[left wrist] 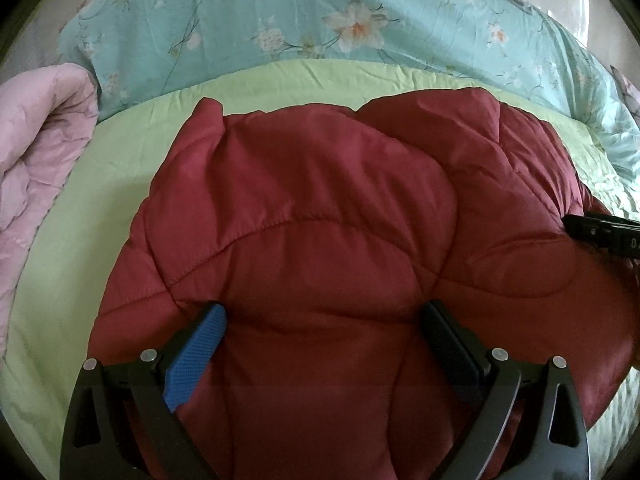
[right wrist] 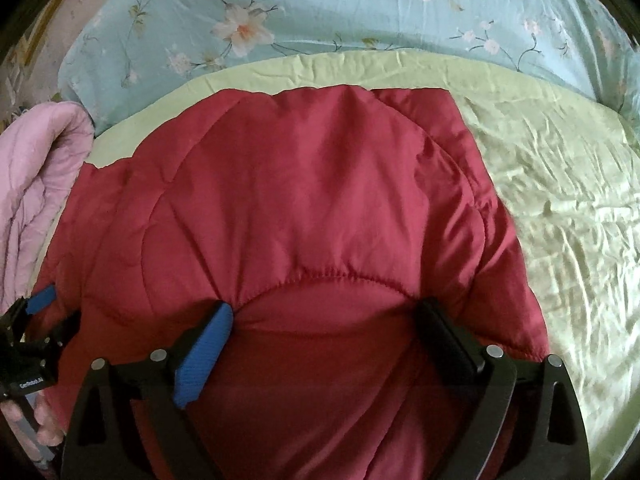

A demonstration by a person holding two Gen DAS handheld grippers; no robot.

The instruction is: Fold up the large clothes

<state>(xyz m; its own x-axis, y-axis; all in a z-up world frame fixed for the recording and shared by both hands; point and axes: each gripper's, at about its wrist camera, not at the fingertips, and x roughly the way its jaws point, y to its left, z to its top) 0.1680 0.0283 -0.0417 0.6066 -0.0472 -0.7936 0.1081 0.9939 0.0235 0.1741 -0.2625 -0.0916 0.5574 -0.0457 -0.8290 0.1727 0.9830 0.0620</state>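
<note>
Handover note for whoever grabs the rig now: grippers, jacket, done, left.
Left hand-held gripper: open, over the near part of the red padded jacket, gripping nothing.
Right hand-held gripper: open, over the same jacket, gripping nothing.
Jacket lies bunched on the green sheet; pink quilt at left, floral duvet behind.
Done: cannot tell how many folds.
Left: probably grip an edge and fold.

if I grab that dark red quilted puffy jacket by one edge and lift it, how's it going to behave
The dark red quilted puffy jacket will probably flop and sag: it already drapes in soft folds over the light green bed sheet. Its puffed, stitched panels suggest it is light for its bulk. The smooth, faintly shiny shell may slip, so take a deep bite.
</note>
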